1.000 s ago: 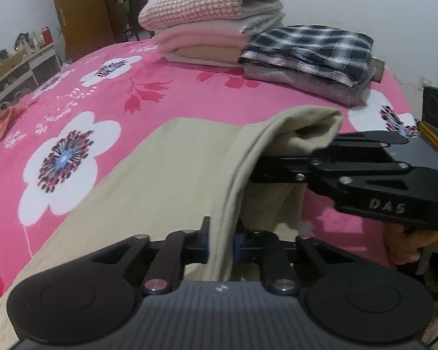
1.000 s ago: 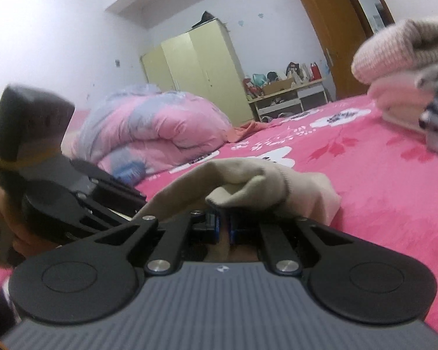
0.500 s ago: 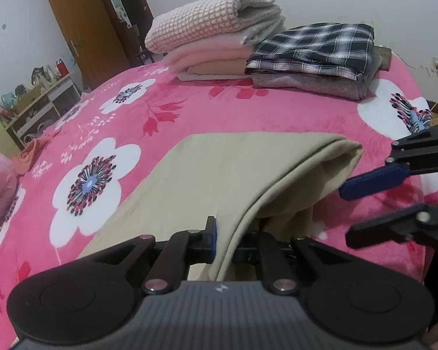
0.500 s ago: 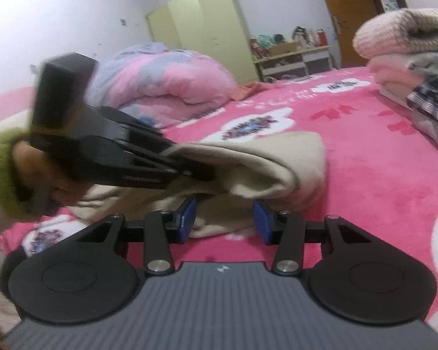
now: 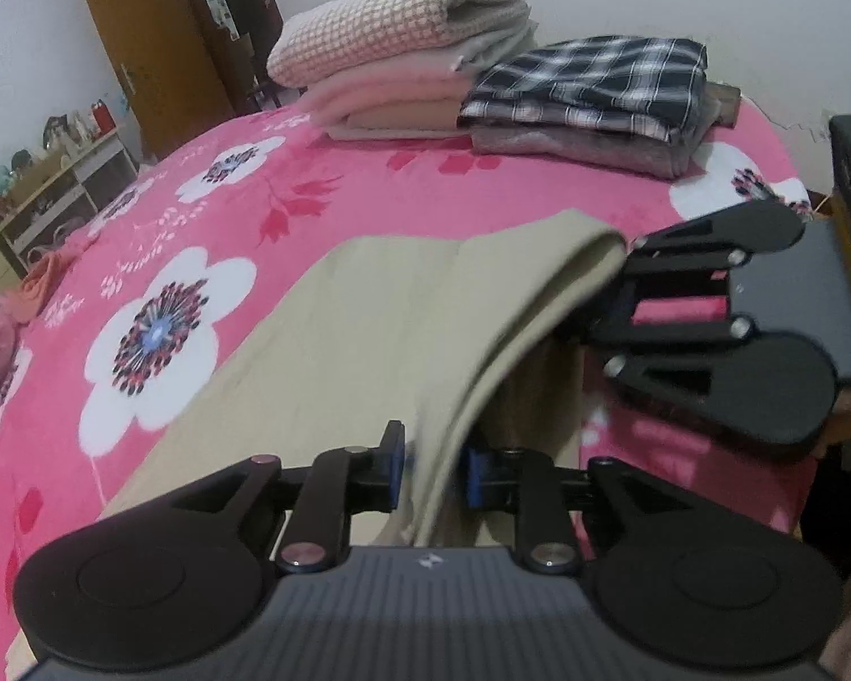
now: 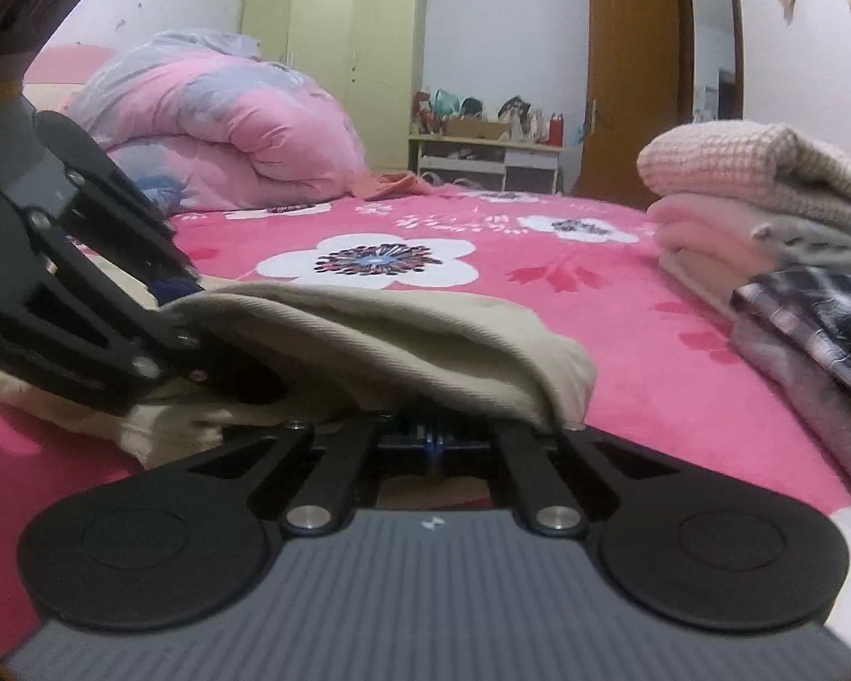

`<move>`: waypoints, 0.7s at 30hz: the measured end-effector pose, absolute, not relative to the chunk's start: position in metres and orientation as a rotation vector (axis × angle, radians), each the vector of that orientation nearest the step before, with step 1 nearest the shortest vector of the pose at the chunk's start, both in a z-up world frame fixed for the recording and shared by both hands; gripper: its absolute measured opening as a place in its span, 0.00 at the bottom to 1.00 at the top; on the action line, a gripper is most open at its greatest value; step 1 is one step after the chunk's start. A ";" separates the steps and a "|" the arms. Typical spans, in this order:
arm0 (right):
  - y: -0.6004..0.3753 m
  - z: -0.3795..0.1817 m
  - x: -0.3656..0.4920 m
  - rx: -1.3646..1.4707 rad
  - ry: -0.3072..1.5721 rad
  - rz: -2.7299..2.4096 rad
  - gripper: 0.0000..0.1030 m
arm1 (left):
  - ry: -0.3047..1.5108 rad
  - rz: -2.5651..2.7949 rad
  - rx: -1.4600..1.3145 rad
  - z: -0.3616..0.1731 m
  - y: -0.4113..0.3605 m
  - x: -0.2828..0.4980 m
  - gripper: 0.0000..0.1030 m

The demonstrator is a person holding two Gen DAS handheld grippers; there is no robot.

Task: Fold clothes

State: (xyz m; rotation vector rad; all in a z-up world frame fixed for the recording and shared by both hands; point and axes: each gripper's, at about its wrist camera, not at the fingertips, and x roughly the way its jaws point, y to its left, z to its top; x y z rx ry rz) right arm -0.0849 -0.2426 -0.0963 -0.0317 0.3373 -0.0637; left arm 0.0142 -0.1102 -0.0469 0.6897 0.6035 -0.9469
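Two grippers work one beige garment (image 5: 380, 329) lying half-folded on the pink floral bed (image 5: 369, 193): your left gripper (image 5: 430, 471) is opening around the folded edge, so steady it; your right gripper (image 6: 434, 445) is pinched shut under the fold, whether on cloth is hidden beneath it.

The right gripper (image 6: 434, 442), spread wide half a second ago, is closed again beneath the beige garment (image 6: 380, 335); the left gripper (image 5: 434, 468) is being opened around its fold.
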 end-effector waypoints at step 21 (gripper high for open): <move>-0.216 -0.090 -0.061 0.110 0.426 0.274 0.02 | 0.502 -0.892 0.592 -0.039 -0.087 -0.001 0.07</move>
